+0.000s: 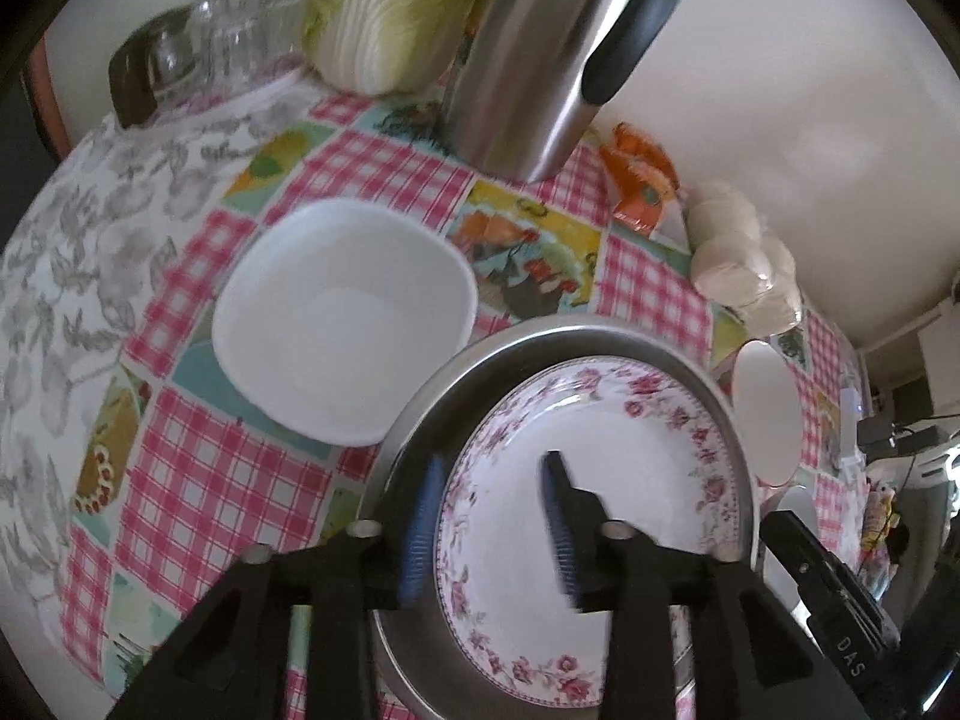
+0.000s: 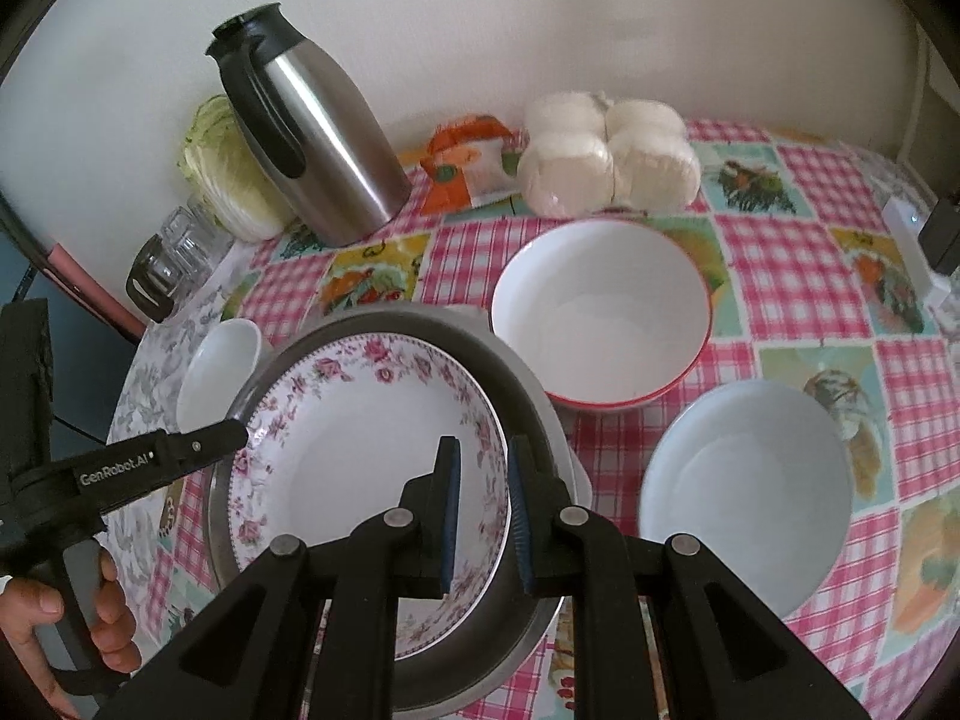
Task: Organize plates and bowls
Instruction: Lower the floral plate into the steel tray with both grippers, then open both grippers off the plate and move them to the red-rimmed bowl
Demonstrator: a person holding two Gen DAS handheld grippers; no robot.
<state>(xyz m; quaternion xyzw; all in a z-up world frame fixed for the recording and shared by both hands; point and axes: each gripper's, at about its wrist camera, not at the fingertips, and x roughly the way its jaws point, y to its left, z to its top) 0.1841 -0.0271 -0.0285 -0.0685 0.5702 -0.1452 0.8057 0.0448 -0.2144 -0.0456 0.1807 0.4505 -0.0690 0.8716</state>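
The flowery plate point(image 2: 372, 462) sits inside the metal pan point(image 2: 516, 396), near us. The right gripper point(image 2: 485, 516) pinches the plate's right rim, jaws narrow. The left gripper point(image 1: 489, 522) straddles the left rim, half open, probably to steady it for stacking.

Plain cream wall point(image 2: 540, 18) at twelve o'clock behind a table under pink-checked patchwork oilcloth point(image 2: 798, 276), softly daylit.
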